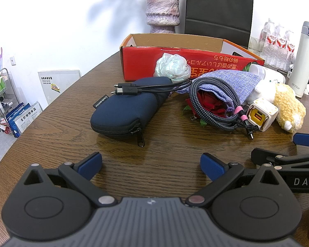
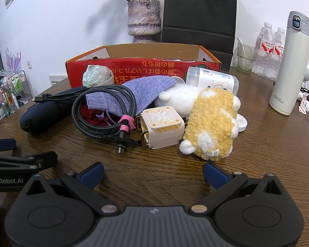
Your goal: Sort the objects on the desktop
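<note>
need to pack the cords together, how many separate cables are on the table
2 that I can see. A thin black cable lies over the navy pouch. A braided grey cable is coiled around the purple bag's mouth. More may be hidden in the pile.

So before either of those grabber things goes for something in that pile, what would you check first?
1. Left gripper open and empty: ok.
2. Right gripper open and empty: ok.
3. Red box open on top to take things: ok.
4. Room inside the box: cannot tell, its floor is hidden.
5. Navy pouch free to lift: not ok, black cable lies across it.
6. Cream charger cube clear of neighbours: not ok, it is pressed against the plush toy.
</note>
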